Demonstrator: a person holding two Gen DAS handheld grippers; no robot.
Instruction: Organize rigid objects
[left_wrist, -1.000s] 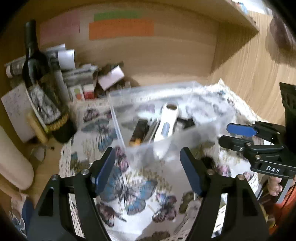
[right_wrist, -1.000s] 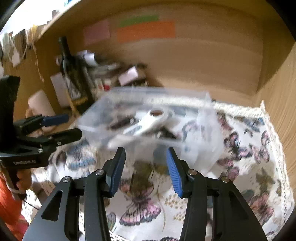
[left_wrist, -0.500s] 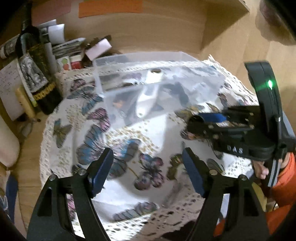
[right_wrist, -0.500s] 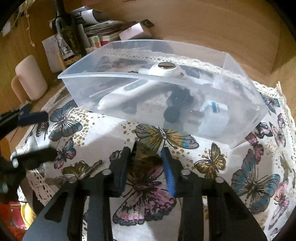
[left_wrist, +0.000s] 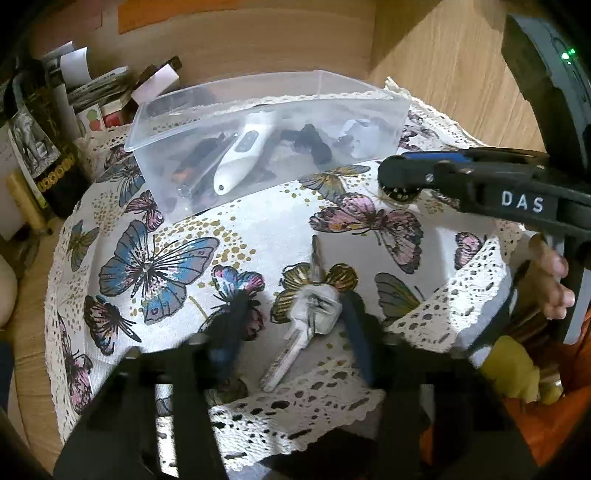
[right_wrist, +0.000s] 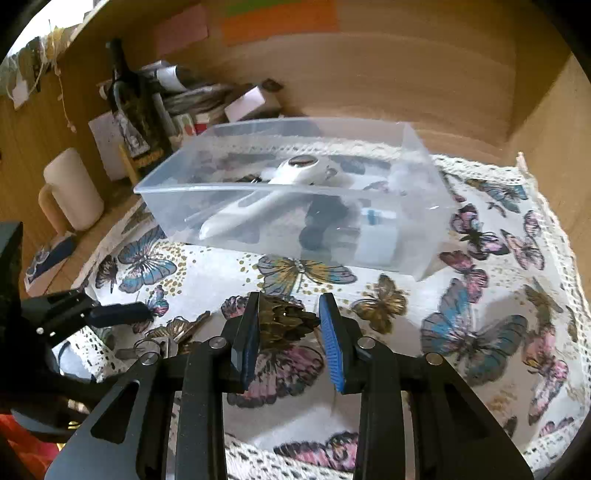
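Note:
A bunch of keys (left_wrist: 312, 314) lies on the butterfly cloth near its front edge. My left gripper (left_wrist: 291, 321) is open, its fingers on either side of the keys, just above them. The keys also show in the right wrist view (right_wrist: 162, 341). A clear plastic box (left_wrist: 258, 107) (right_wrist: 295, 192) behind holds a white thermometer (left_wrist: 243, 151) (right_wrist: 266, 199) and several dark small items. My right gripper (right_wrist: 290, 336) is open and empty, low over the cloth in front of the box; it shows in the left wrist view (left_wrist: 402, 177).
A dark wine bottle (right_wrist: 135, 107), stacked papers and small boxes (right_wrist: 207, 99) stand at the back left. A cream mug (right_wrist: 72, 188) is left of the cloth. Wooden walls close the back and right. The cloth's lace edge (left_wrist: 295, 413) hangs at the front.
My left gripper has pulled back from the box and dropped down around the keys. My right gripper drew back a little and its fingers opened wider than half a second ago.

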